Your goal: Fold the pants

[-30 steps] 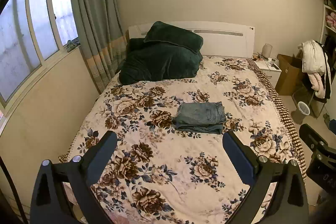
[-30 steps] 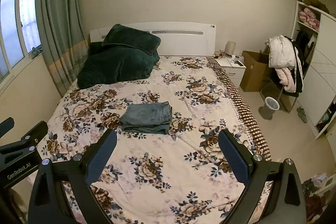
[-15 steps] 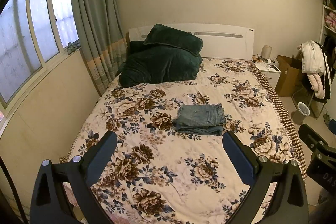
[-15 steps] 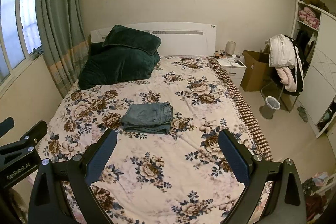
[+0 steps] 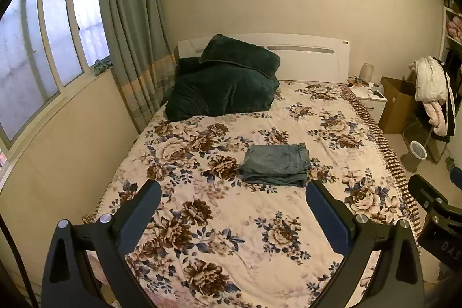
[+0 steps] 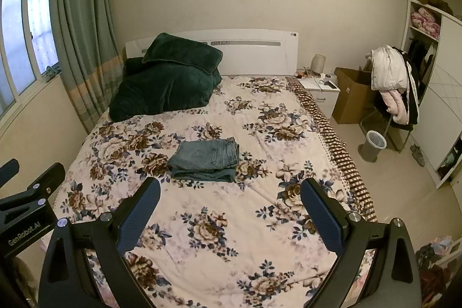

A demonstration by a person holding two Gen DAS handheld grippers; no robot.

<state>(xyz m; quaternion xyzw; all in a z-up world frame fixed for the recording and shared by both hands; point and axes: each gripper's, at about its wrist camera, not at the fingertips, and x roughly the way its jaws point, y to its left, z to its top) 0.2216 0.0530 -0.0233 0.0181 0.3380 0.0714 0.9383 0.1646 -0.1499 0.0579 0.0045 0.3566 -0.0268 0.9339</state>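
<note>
Blue denim pants (image 5: 276, 164) lie folded in a compact rectangle in the middle of the floral bedspread (image 5: 231, 221); they also show in the right wrist view (image 6: 206, 159). My left gripper (image 5: 232, 199) is open and empty, held above the foot of the bed, well short of the pants. My right gripper (image 6: 229, 198) is open and empty too, at a similar distance. Part of the right gripper shows at the left view's right edge (image 5: 436, 210). Part of the left gripper shows at the right view's left edge (image 6: 26, 207).
A dark green blanket pile (image 5: 225, 85) sits at the bed head by the white headboard (image 6: 254, 51). Window and curtain (image 5: 130, 33) are on the left. On the right stand a nightstand (image 6: 320, 90), cardboard box (image 6: 350, 95), clothes-draped chair (image 6: 392, 85) and bin (image 6: 372, 145).
Both grippers have drawn slightly back and up from the bed, staying open. The folded pants have not moved.
</note>
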